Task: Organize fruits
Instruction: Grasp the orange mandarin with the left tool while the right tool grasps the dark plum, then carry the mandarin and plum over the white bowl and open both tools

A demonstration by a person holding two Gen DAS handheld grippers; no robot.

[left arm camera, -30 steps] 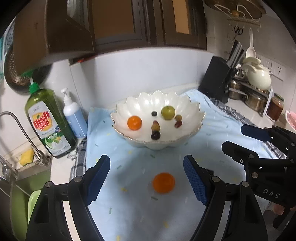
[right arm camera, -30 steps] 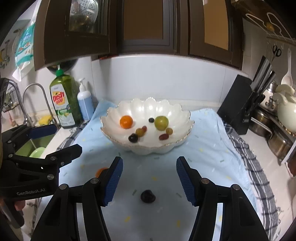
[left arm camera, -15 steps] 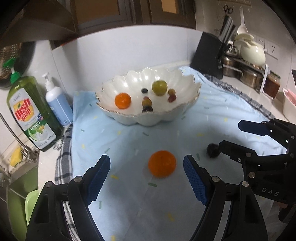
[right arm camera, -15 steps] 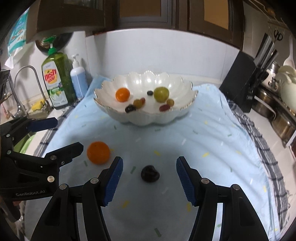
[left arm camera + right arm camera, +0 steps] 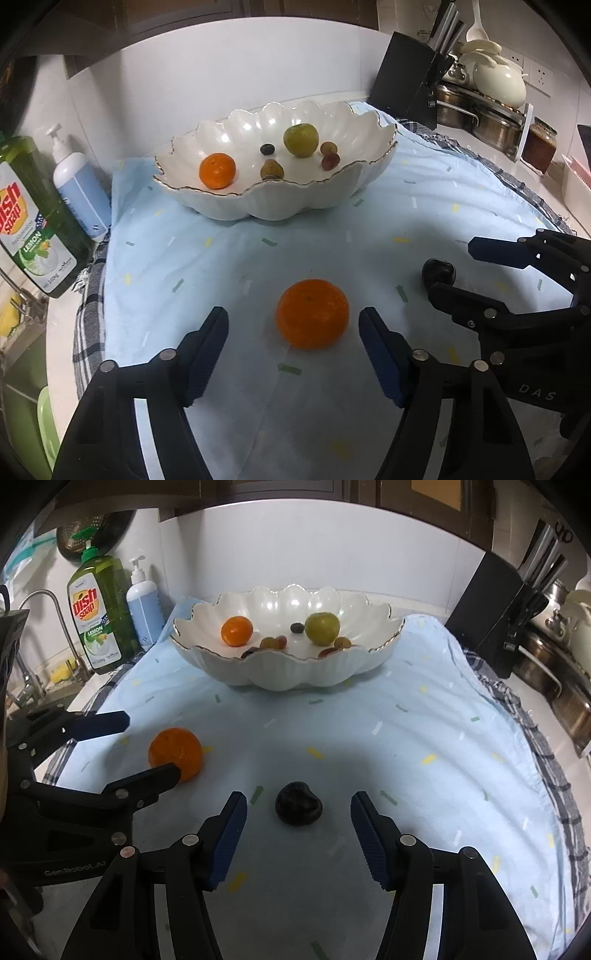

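Note:
A loose orange [image 5: 312, 314] lies on the light blue cloth between the pads of my left gripper [image 5: 292, 316]. The jaws are closing and there is still a gap on each side of the fruit. In the right wrist view a dark plum-like fruit [image 5: 298, 804] lies between the pads of my open right gripper [image 5: 298, 799], untouched. Each gripper also shows from the side in the other's view: the left gripper [image 5: 148, 746] around the orange [image 5: 181, 749], the right gripper [image 5: 456, 266] by the dark fruit [image 5: 438, 271]. Behind stands the white scalloped bowl [image 5: 277, 206] [image 5: 288, 675] holding a small orange, a green fruit and several grapes.
A green dish soap bottle [image 5: 98, 616] and a blue pump bottle [image 5: 144, 609] stand at the back left by the sink tap [image 5: 40, 598]. A black knife block [image 5: 498, 624], steel pots [image 5: 491, 122] and a cream teapot [image 5: 498, 79] crowd the right. The checked towel's edge [image 5: 546, 775] rims the cloth.
Both grippers have sunk toward the cloth and tilted down. The orange and the dark fruit now lie between their pads. The left jaws have narrowed.

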